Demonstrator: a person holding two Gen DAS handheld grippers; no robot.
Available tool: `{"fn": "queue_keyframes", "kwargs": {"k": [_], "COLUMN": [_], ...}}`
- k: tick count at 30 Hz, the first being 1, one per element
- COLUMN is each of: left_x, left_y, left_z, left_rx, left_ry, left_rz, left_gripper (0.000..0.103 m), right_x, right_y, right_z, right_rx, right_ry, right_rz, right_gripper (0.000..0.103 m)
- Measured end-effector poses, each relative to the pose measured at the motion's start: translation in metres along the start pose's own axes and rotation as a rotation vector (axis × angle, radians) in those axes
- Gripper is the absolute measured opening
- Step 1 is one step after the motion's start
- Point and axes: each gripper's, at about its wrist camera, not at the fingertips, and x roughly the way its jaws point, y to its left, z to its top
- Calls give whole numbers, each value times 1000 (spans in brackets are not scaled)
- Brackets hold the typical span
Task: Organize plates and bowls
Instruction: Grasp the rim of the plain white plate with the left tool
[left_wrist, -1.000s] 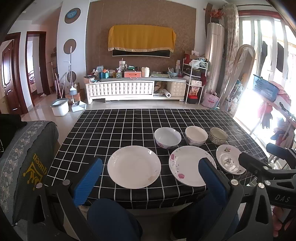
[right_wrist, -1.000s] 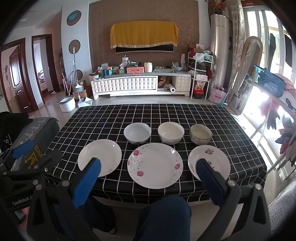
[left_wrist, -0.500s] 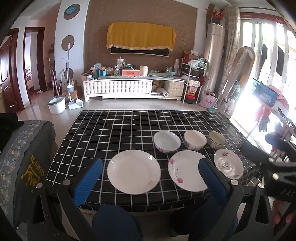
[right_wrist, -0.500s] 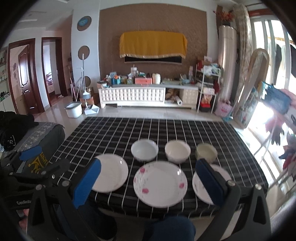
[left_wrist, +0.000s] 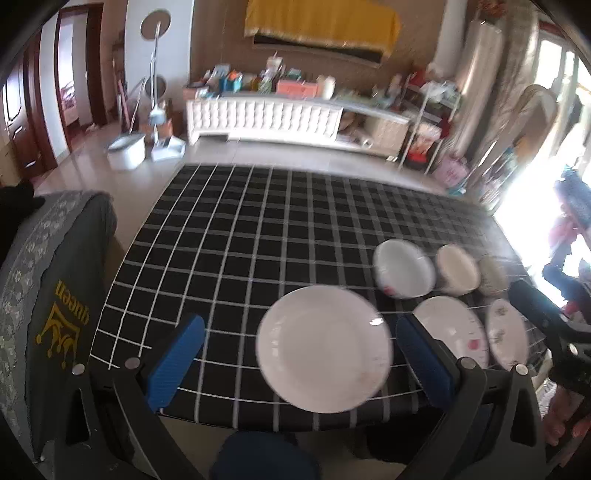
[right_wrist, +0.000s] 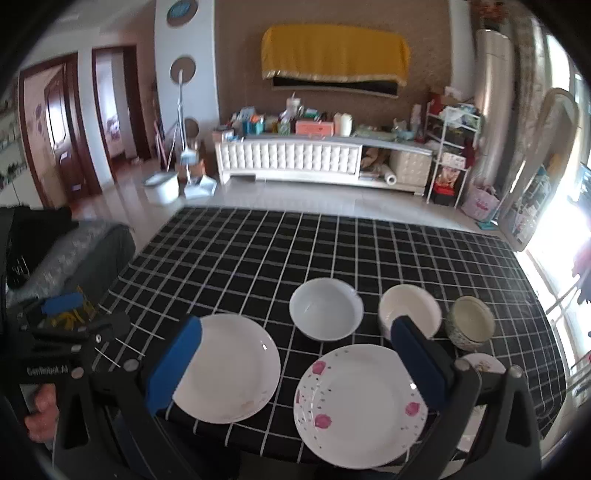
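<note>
Three plates and three bowls sit near the front of a black checked table (right_wrist: 258, 254). In the right wrist view a plain white plate (right_wrist: 229, 367), a pink-flowered plate (right_wrist: 360, 404) and a small plate (right_wrist: 484, 363), partly hidden by a finger, form the front row. Behind them stand a white bowl (right_wrist: 325, 308), a cream bowl (right_wrist: 410, 314) and a patterned bowl (right_wrist: 469, 326). My right gripper (right_wrist: 295, 328) is open above the two larger plates. My left gripper (left_wrist: 298, 326) is open, with the plain plate (left_wrist: 325, 349) framed between its fingers; nothing is held. That view is blurred.
A chair with a grey cover (left_wrist: 48, 295) stands at the table's left side. The table's far half (left_wrist: 295, 206) holds no dishes. A white cabinet (right_wrist: 288, 160) and a bucket (right_wrist: 162, 186) stand on the floor beyond. A person's hand (right_wrist: 40, 413) holds the left gripper.
Both grippers have come nearer to the table and tilted down, so the dishes look larger. The left view has swung left and is motion-blurred. No dish has moved.
</note>
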Motion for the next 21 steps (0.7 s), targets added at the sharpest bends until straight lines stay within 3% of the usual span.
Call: {"fn": "queue_keyframes", "kwargs": {"k": [4,11,15,18,21], "left_x": [38,100,118,129,140], "left_y": [15,31,40,44,51], "left_z": [-1,-13,-14,-15,-17], "left_rx": [-9,-18,-42,-27,-48], "left_ry": [86,232,266,282,329], "left_rz": [18,-29,-53,-22,-39], "left_gripper": [103,103,103,103,90], "right_x": [38,106,130,144,157], "right_y": [4,14,19,20,20], "right_z": [0,-12,-19,-25,-30], "right_rx": [-2,-11,-33,-36,-46], "right_ry": [72,224,273,302,334], "right_rz": [32,89,111,119,115], "right_gripper": [103,103,100,98,93]}}
